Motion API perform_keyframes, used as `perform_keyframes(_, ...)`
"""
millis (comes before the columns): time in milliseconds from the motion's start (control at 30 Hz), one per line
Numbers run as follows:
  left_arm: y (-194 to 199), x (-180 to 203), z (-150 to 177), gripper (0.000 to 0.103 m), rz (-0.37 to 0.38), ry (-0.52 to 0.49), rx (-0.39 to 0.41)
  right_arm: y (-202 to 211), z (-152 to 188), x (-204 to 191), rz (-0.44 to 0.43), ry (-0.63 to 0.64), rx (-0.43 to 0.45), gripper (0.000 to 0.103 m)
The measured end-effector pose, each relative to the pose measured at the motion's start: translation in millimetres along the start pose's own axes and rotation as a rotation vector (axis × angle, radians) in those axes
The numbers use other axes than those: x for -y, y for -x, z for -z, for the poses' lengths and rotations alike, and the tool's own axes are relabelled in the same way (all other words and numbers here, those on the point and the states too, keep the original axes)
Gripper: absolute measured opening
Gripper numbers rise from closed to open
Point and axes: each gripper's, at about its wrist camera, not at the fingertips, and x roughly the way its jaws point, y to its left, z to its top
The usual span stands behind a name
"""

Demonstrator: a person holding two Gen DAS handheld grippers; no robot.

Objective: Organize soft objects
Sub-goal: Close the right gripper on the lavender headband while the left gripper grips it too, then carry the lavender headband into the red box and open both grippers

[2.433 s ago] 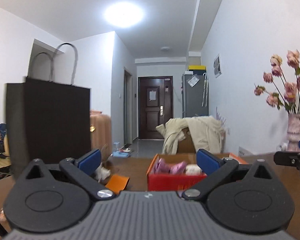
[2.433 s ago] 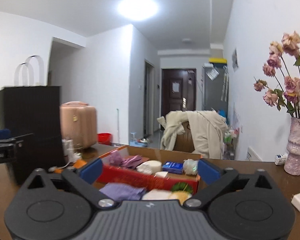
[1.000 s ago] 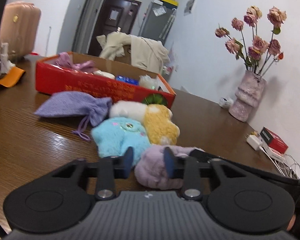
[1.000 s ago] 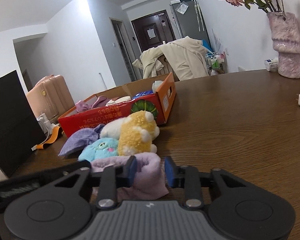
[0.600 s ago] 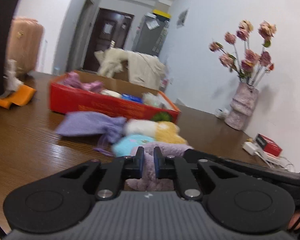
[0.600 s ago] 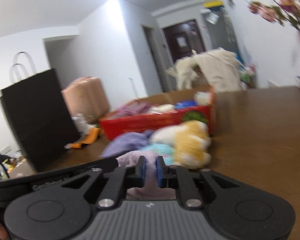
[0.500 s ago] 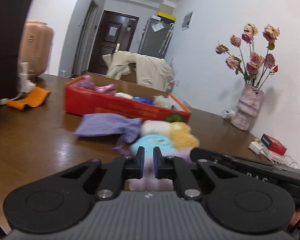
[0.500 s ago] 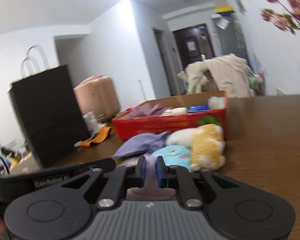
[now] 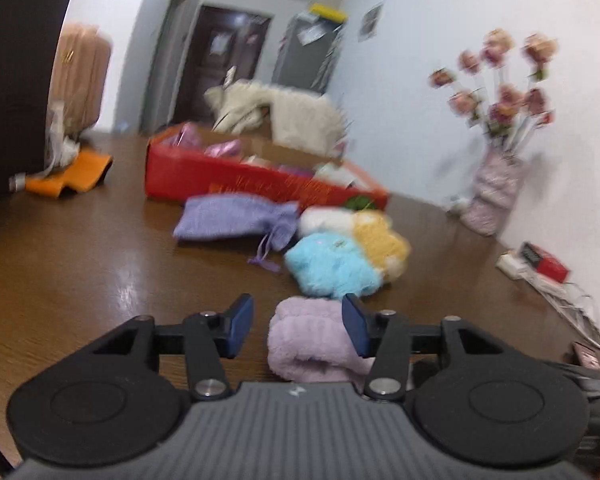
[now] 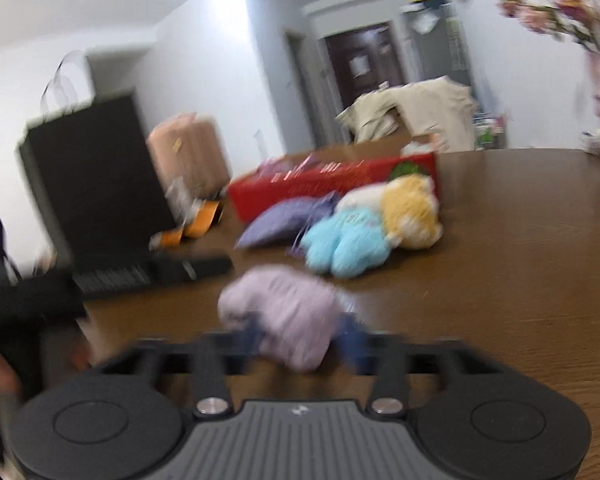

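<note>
Left wrist view: my left gripper [image 9: 298, 326] is opening, jaws spread, the lilac towel [image 9: 310, 338] on the table [image 9: 80, 264] between them against the right pad only; beyond the towel lie a blue plush [image 9: 332, 266], a yellow plush [image 9: 380, 242], a pouch [image 9: 232, 218] and the red box [image 9: 220, 178]. Right wrist view, blurred: my right gripper [image 10: 302, 340] is opening too, jaws apart around the towel [image 10: 284, 312], with the box [image 10: 332, 190] farther off behind the plushes.

White walls [image 9: 420, 60] close in around my brown wooden table [image 9: 80, 260] — a dark door [image 9: 224, 60] ends the hallway. A chair draped in cream cloth [image 9: 296, 120] stands beyond, and a pink suitcase [image 10: 188, 156] waits by the left wall.
</note>
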Motion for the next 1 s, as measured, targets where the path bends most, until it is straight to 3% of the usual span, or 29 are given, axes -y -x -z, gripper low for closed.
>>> perform_keyframes(100, -15.0, -1.0, 3.6, 0.031, 0.021, 0.034, -0.080, -11.4, -5.7, 12.6, -0.005, -0.121, -0.016, 0.066)
perform_keyframes(167, -11.6, -2.6, 8.3, 0.030, 0.050, 0.055, -0.090, -19.9, -6.4, 17.7, 0.020, -0.176, -0.028, 0.064)
perform_keyframes(300, -4.0, -4.6, 15.1, 0.028, 0.074, 0.099, -0.106, -39.5, -4.6, 20.9, 0.043, -0.205, -0.083, 0.043)
perform_keyframes(433, -4.8, -3.6, 14.5, 0.031, 0.063, 0.081, -0.102, -45.7, -4.3, 16.2, 0.041, -0.171, -0.078, 0.028)
perform_keyframes(800, -5.2, -2.7, 14.1, 0.018, 0.084, 0.052, -0.085, -45.3, -7.4, 11.0, 0.045, -0.109, -0.077, 0.020)
perform_keyframes(900, -0.9, 1.4, 3.3, 0.017, 0.084, 0.038, -0.034, -40.3, -16.4, 7.8, 0.023, -0.101, -0.045, 0.019)
perform_keyframes(1000, -6.6, 5.9, -28.6, 0.017, 0.119, 0.027, 0.043, -40.6, -46.8, 7.0, 0.010, -0.064, 0.029, 0.019)
